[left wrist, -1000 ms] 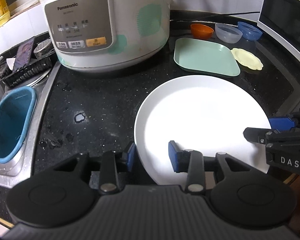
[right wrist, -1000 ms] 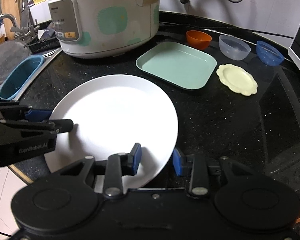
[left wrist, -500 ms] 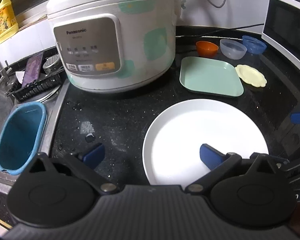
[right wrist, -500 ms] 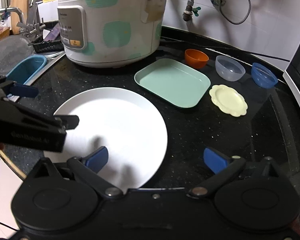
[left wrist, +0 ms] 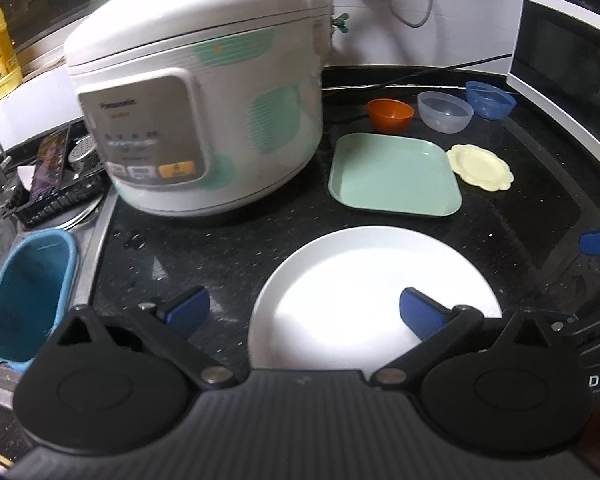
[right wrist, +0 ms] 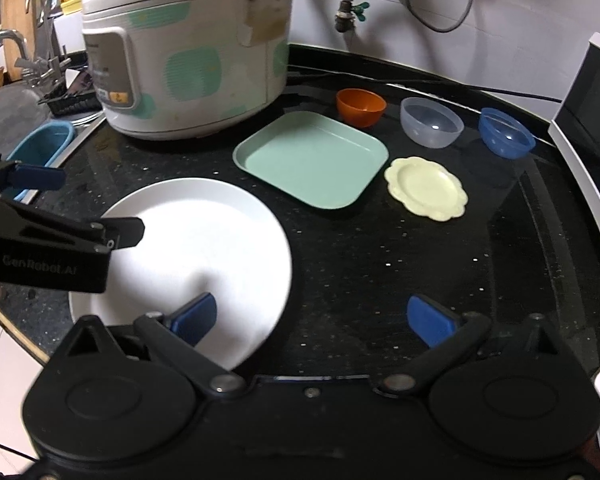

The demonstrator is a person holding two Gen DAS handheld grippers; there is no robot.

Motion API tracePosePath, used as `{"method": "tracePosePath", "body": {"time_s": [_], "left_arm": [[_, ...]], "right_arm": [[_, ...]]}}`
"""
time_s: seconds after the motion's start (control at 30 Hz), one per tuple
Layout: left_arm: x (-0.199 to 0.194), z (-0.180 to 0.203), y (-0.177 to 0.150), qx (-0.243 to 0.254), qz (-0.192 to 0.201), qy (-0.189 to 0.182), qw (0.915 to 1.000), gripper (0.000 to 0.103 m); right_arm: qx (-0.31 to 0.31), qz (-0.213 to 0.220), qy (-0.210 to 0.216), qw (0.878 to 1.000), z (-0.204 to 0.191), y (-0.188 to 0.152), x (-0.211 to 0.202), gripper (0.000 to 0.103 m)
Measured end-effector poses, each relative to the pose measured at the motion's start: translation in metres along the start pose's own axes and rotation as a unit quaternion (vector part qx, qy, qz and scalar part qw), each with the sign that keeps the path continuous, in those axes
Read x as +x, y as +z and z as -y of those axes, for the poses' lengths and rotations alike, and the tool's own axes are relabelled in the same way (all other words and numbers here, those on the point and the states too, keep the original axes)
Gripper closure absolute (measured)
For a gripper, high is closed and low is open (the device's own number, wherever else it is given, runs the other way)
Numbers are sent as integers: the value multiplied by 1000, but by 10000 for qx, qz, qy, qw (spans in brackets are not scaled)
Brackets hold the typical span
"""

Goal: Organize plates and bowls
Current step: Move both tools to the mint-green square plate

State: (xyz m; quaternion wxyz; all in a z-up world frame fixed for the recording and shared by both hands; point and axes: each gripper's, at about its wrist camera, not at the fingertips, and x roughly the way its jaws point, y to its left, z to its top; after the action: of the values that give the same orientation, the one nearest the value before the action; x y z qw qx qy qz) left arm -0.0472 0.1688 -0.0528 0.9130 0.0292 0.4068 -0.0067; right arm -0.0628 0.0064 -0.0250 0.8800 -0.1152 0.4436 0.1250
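A large white round plate (left wrist: 364, 284) (right wrist: 204, 248) lies flat on the black counter near its front edge. My left gripper (left wrist: 304, 312) is open and empty above the plate's left rim. My right gripper (right wrist: 312, 320) is open and empty above its right rim. Behind lie a green square plate (left wrist: 396, 178) (right wrist: 312, 160) and a small cream scalloped plate (left wrist: 482, 166) (right wrist: 426, 188). At the back stand an orange bowl (left wrist: 390, 114) (right wrist: 360, 106), a clear bowl (left wrist: 444, 112) (right wrist: 431, 121) and a blue bowl (left wrist: 490, 100) (right wrist: 506, 132).
A big white rice cooker (left wrist: 196, 120) (right wrist: 188, 52) stands at the back left. A blue tub (left wrist: 28, 292) sits in the sink at left beside a black rack (left wrist: 52, 196). A white microwave (left wrist: 568, 88) stands at the right. Cables run along the back wall.
Both grippers opened, let go of the white plate's rim and drew back and up. The plate now lies flat on the counter.
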Motion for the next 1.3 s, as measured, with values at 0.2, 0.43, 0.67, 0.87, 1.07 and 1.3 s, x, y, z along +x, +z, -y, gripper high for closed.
{"method": "tracePosePath", "body": {"time_s": [0.2, 0.43, 0.67, 0.87, 1.07, 1.3], "left_arm": [[3, 19, 14, 48, 84, -139, 9999, 0], [12, 50, 37, 165, 170, -254, 9994, 0], [34, 86, 70, 347, 233, -349, 9985, 0], [59, 119, 109, 509, 357, -484, 9969, 0], [95, 149, 155, 437, 372, -574, 9967, 0], [136, 172, 191, 296, 341, -569, 9974, 0]], "right_arm": [[115, -2, -119, 9999, 20, 2, 0, 0], [338, 28, -282, 9990, 57, 8, 1, 0], [767, 87, -508, 9957, 116, 23, 6, 0], [1207, 121, -611, 9907, 173, 46, 20, 0], [1568, 159, -739, 9847, 234, 82, 49, 0], [1831, 189, -869, 9791, 291, 116, 83, 0]]}}
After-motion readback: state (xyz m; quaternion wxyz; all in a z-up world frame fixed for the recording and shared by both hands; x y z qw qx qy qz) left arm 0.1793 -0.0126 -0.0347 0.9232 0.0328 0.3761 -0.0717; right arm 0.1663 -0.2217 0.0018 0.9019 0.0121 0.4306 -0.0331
